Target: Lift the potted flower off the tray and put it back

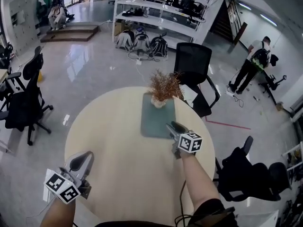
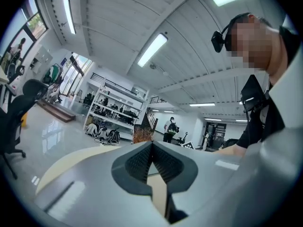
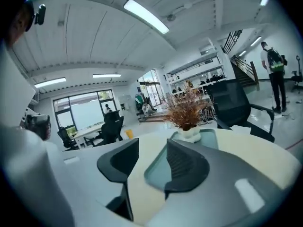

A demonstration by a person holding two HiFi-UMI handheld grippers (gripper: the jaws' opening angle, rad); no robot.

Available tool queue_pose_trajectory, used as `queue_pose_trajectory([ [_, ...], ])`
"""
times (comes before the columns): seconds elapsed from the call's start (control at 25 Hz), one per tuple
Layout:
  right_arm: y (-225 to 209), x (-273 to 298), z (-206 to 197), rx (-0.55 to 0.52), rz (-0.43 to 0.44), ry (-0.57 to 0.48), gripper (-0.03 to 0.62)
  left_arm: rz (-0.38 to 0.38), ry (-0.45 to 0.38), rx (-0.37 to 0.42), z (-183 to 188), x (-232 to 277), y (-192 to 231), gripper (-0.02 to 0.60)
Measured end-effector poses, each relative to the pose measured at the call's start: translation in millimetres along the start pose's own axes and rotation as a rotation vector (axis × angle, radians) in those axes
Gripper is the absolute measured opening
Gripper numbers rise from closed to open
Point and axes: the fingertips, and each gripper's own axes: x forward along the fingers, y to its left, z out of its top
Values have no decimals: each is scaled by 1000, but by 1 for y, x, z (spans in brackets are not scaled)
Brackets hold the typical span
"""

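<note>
The potted flower (image 1: pixel 163 90), a rust-brown dried bush in a small white pot, stands at the far end of a grey-green tray (image 1: pixel 155 123) on the round table. My right gripper (image 1: pixel 173 127) hovers at the tray's near right corner, apart from the pot. In the right gripper view its jaws stand parted with nothing between them, and the flower (image 3: pixel 184 109) and tray (image 3: pixel 158 171) lie ahead. My left gripper (image 1: pixel 85 158) hangs over the table's near left edge, far from the tray. In the left gripper view its fingertips (image 2: pixel 151 145) meet, and the flower (image 2: pixel 142 135) shows small beyond.
The pale round table (image 1: pixel 113 174) carries only the tray. A black office chair (image 1: pixel 191 65) stands right behind the table, another (image 1: pixel 26 103) to the left, a third (image 1: pixel 251 174) to the right. Shelves (image 1: pixel 161 13) and a person (image 1: pixel 253 63) are farther off.
</note>
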Motion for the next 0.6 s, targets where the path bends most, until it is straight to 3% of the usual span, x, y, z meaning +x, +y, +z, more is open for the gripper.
queue_pose_trajectory([
  [0.16, 69, -59, 20, 21, 54, -63, 164, -15, -41, 26, 35, -52, -4, -2],
  [0.48, 202, -179, 52, 5, 91, -201, 30, -59, -107, 62, 85, -151, -23, -2],
  [0.6, 263, -221, 54, -11, 138, -209, 15, -79, -129, 92, 105, -190, -36, -2],
])
